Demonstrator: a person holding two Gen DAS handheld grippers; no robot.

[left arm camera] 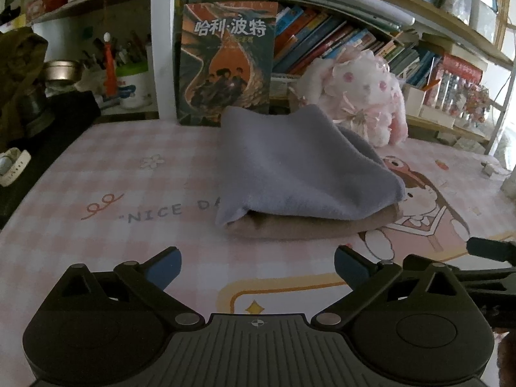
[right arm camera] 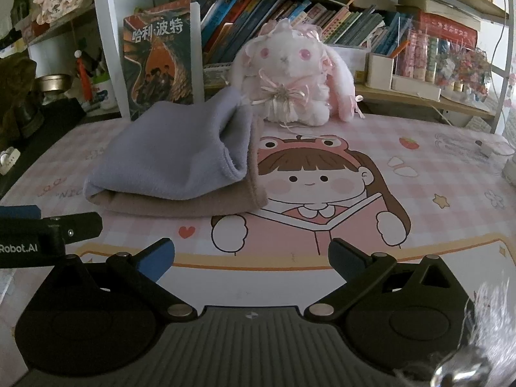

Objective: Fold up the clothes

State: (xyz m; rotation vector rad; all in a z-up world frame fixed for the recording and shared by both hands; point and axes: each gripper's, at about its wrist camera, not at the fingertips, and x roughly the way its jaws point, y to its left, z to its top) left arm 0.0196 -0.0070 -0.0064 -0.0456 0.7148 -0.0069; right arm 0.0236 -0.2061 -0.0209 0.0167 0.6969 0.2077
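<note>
Grey cloth (left arm camera: 300, 167) (folded) tops tan cloth (left arm camera: 309, 227); both tools gape.

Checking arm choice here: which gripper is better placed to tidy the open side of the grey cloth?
Probably the right gripper: the grey cloth gapes open toward its side, atop the tan cloth. The left gripper faces the closed fold.

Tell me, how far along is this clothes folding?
It looks nearly finished. The grey cloth already lies folded on top of the folded tan cloth on the desk mat. Nothing is in hand: the left gripper and right gripper both hang back with jaws open. No unfolded clothes are visible.
</note>
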